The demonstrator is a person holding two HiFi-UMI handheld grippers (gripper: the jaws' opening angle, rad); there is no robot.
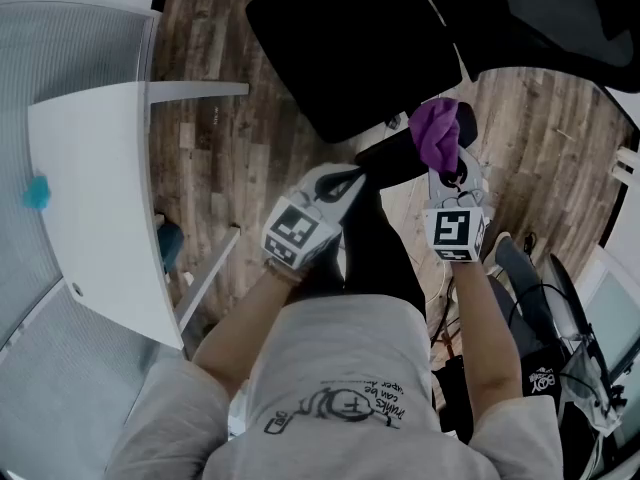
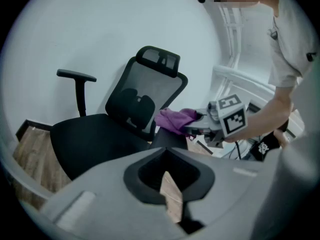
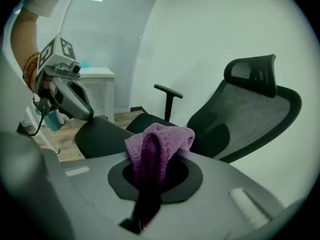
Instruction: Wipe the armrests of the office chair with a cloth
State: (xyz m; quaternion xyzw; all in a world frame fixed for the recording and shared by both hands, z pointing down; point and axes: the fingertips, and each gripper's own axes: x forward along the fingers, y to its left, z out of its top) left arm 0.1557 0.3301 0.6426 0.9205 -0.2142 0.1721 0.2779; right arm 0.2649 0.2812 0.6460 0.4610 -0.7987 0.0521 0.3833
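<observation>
A black office chair (image 1: 350,48) stands in front of me, its mesh back (image 2: 145,101) and headrest upright. The far armrest (image 2: 76,75) stands on its post at the seat's other side; the near armrest (image 1: 395,158) lies just under my right gripper. My right gripper (image 1: 445,158) is shut on a purple cloth (image 1: 437,131), which bunches out over its jaws (image 3: 157,144) and hangs at the near armrest. My left gripper (image 1: 345,180) is shut with nothing in it, a little left of the right one and short of the chair.
A white desk (image 1: 100,188) stands at the left with a small teal object (image 1: 37,193) on it. Cables and dark equipment (image 1: 560,348) crowd the floor at the lower right. Wood floor (image 1: 210,138) shows between desk and chair.
</observation>
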